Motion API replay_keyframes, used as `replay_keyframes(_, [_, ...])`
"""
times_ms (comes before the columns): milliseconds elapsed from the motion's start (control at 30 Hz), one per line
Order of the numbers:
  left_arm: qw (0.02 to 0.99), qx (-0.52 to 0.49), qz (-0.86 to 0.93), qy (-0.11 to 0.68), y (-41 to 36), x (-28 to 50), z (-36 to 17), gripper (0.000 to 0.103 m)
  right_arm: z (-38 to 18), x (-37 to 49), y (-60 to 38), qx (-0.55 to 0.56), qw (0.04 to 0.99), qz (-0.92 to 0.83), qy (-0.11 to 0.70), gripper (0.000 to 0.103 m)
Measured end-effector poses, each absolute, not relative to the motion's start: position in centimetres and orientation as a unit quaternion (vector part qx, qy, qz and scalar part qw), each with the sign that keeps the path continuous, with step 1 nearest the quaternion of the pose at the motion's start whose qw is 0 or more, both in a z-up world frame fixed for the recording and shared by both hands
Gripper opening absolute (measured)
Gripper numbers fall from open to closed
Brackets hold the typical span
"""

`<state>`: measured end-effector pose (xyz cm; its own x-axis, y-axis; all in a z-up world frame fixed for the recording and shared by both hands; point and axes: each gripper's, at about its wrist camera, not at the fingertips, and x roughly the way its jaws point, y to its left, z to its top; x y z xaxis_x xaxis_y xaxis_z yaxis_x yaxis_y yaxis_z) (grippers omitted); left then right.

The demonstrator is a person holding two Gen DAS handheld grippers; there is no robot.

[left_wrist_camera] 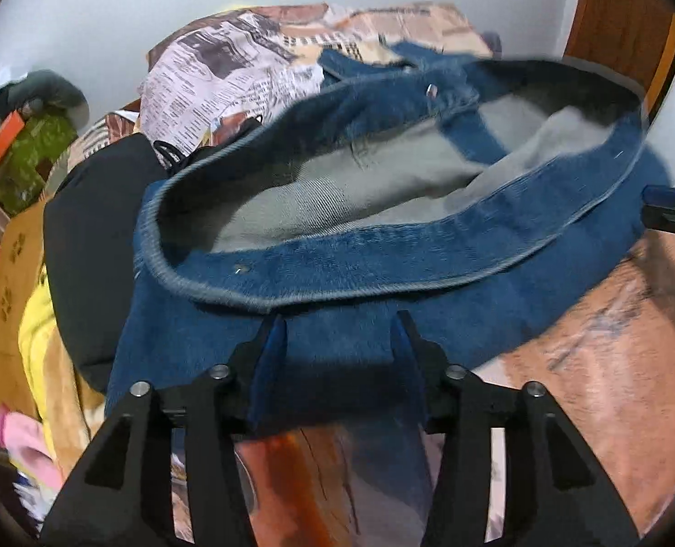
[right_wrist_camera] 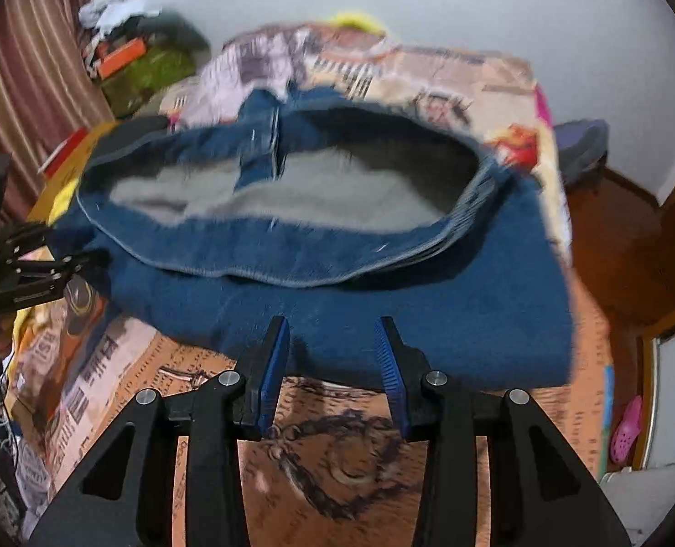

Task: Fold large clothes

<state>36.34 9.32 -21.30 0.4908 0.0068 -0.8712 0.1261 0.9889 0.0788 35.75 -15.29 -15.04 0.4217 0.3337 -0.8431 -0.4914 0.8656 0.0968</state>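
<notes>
A pair of blue denim jeans (left_wrist_camera: 337,273) lies on the bed with its waistband gaping open, showing the grey inside. It also shows in the right wrist view (right_wrist_camera: 383,282). My left gripper (left_wrist_camera: 340,323) is open, its blue-padded fingers just above the near edge of the denim below the waistband. My right gripper (right_wrist_camera: 333,328) is open at the near edge of the jeans on the other side. The right gripper shows at the right edge of the left wrist view (left_wrist_camera: 670,209); the left gripper shows at the left of the right wrist view (right_wrist_camera: 41,273).
The bed has a newspaper-print sheet (right_wrist_camera: 337,456). A black garment (left_wrist_camera: 96,237), yellow cloth (left_wrist_camera: 41,342) and a printed pillow (left_wrist_camera: 210,82) lie to the left. A cluttered green box (left_wrist_camera: 27,159), a curtain (right_wrist_camera: 32,68) and a wooden door (left_wrist_camera: 620,23) are around the bed.
</notes>
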Motion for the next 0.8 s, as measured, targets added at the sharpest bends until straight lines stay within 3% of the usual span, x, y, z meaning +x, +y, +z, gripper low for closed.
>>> replay_keyframes(167, [0.865,0.103,-0.013,0.491,9.2,39.2,-22.5,0.068,-16.2,37.7,-13.4,-0.095,0.837,0.259,0.474,0.041])
replay_keyframes(300, [0.869,0.114,0.009,0.482,10.2,42.3,-22.5,0.068,-16.2,41.3,-12.6,-0.073,0.826,0.282,0.483,0.041])
replay_keyframes(467, [0.866,0.053,0.042,0.495,13.9,47.9,-21.8,0.067,-15.0,46.0,-12.2,-0.052,0.841,0.25,0.476,0.041])
replay_keyframes(567, [0.879,0.052,0.112,0.461,16.0,50.1,-20.1,0.067,-13.3,48.5,-12.6,0.001,0.862,0.227,0.453,0.041])
replay_keyframes(800, [0.894,0.0,0.096,0.437,17.1,48.8,-18.0,0.067,-11.4,48.3,-12.7,0.025,0.882,0.197,0.427,0.041])
